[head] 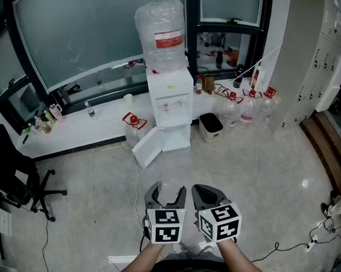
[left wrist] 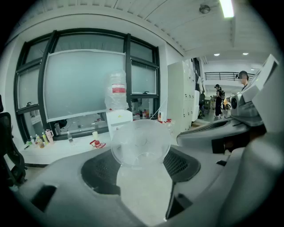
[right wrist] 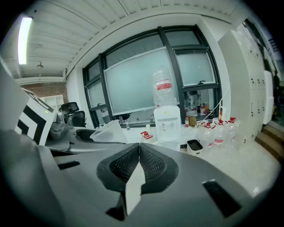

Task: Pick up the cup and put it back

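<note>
A clear plastic cup (left wrist: pixel 141 142) sits between the pads of my left gripper (left wrist: pixel 142 167), mouth facing the camera, and the jaws stand wide around it. In the right gripper view the same cup (right wrist: pixel 108 131) shows at the left, held in the other gripper's jaws. From the head view my left gripper (head: pixel 168 191) hangs low over the floor, and the see-through cup is hard to make out there. My right gripper (head: pixel 201 189) is beside it, shut, with its pads (right wrist: pixel 139 156) pressed together on nothing.
A white water dispenser (head: pixel 170 101) with a big bottle stands ahead against the window ledge (head: pixel 80 125), its lower door open. A small pale cup (head: pixel 128 99) stands on the ledge. A bin (head: pixel 210 126), water bottles (head: pixel 249 109), an office chair (head: pixel 17 179) and lockers (head: pixel 308 59) surround the floor.
</note>
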`<state>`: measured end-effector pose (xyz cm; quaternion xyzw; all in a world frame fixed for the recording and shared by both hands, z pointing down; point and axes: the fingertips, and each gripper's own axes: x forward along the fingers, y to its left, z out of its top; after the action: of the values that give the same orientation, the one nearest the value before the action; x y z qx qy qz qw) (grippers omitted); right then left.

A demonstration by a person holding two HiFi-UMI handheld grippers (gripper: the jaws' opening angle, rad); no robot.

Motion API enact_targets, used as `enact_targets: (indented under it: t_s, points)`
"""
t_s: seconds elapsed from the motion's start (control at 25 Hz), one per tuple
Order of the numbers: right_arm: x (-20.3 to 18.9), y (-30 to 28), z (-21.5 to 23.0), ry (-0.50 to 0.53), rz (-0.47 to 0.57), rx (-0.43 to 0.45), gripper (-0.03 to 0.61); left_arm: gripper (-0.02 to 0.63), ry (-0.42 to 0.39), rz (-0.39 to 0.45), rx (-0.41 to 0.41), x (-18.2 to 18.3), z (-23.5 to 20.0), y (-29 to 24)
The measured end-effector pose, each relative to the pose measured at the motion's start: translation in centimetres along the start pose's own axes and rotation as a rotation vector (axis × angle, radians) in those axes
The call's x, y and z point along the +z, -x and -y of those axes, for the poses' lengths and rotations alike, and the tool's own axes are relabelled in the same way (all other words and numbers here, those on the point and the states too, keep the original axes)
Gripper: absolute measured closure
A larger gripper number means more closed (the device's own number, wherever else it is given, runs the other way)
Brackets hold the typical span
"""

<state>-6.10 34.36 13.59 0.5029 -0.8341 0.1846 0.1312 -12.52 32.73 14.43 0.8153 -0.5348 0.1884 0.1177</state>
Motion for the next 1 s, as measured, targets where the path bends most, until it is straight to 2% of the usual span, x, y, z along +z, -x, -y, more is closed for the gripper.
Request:
enact_targets:
  t_s: [0.28,0.72,1.0]
  points:
    - [-0.5,-0.9,-0.9,-0.029,0.011,-0.017,0.557,0.316,0.017,-0.006,-0.011,-1.2,-1.1,0.2]
    - [0.5,-2.0,-1.7,-0.027,0.022,-0.016,0.557,0.317,0.022,0.006,-0.009,-0.7,-2.7,0.1]
    - [0.7,-3.2,0.0,-0.046,0.023,-0.012,0.557,0.316,0.007,-0.002,-0.012,-0.1,-2.5,-2.0]
